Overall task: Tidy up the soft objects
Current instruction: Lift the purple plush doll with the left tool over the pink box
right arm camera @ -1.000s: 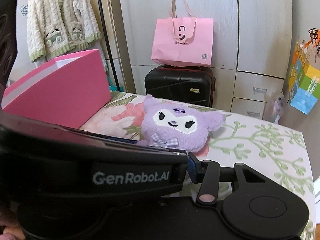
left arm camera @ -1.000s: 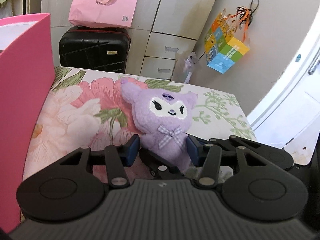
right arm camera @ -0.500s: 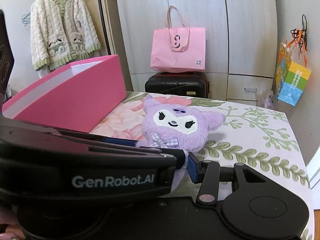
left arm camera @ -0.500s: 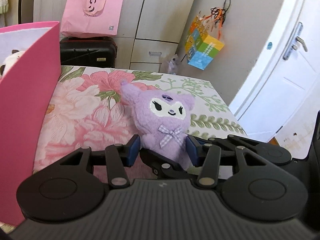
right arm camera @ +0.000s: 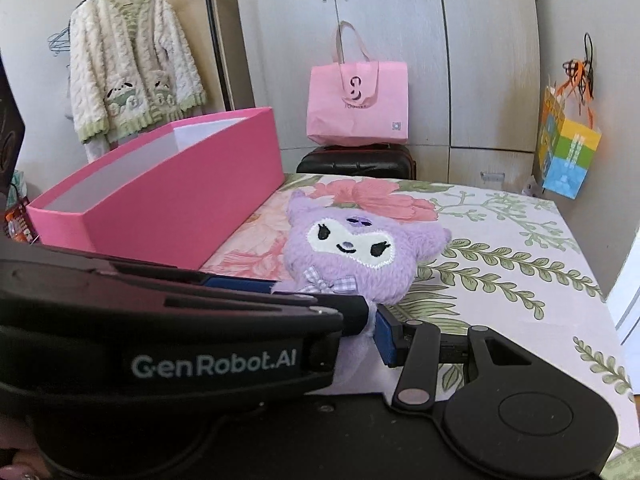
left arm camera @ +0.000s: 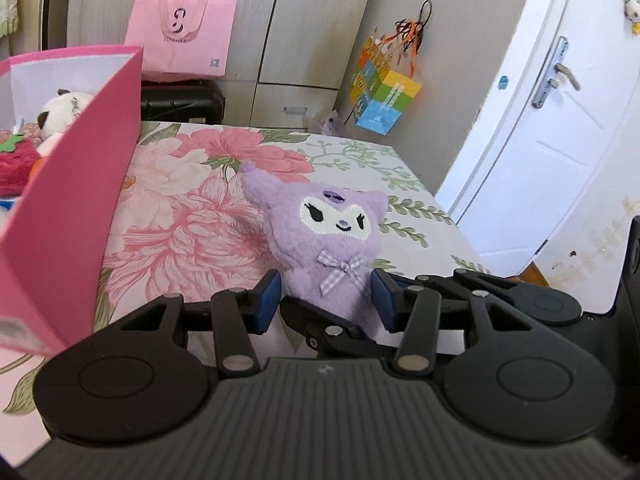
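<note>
A purple plush toy [left arm camera: 324,240] with a white face and a checked bow hangs just above the floral bedsheet [left arm camera: 192,216]. My left gripper [left arm camera: 326,300] is shut on its lower body, one blue pad on each side. My right gripper [right arm camera: 362,332] is shut on the plush toy [right arm camera: 352,252] at its bottom end. Only its right blue pad [right arm camera: 386,338] shows; the left gripper's casing [right arm camera: 200,360] hides the other. The open pink box [left arm camera: 72,200] stands to the left and holds a panda plush [left arm camera: 60,108] and a red plush [left arm camera: 16,160].
A pink tote bag [right arm camera: 356,108] sits on a black suitcase [right arm camera: 356,164] by the wardrobe past the bed's far end. A colourful bag [left arm camera: 384,96] hangs on the wall, and a white door [left arm camera: 552,140] is at the right. A cardigan [right arm camera: 128,68] hangs behind the pink box [right arm camera: 180,208].
Both grippers have drawn back from the wardrobe with the plush still held. More of the bed shows now, and the inside of the pink box has come into the left wrist view.
</note>
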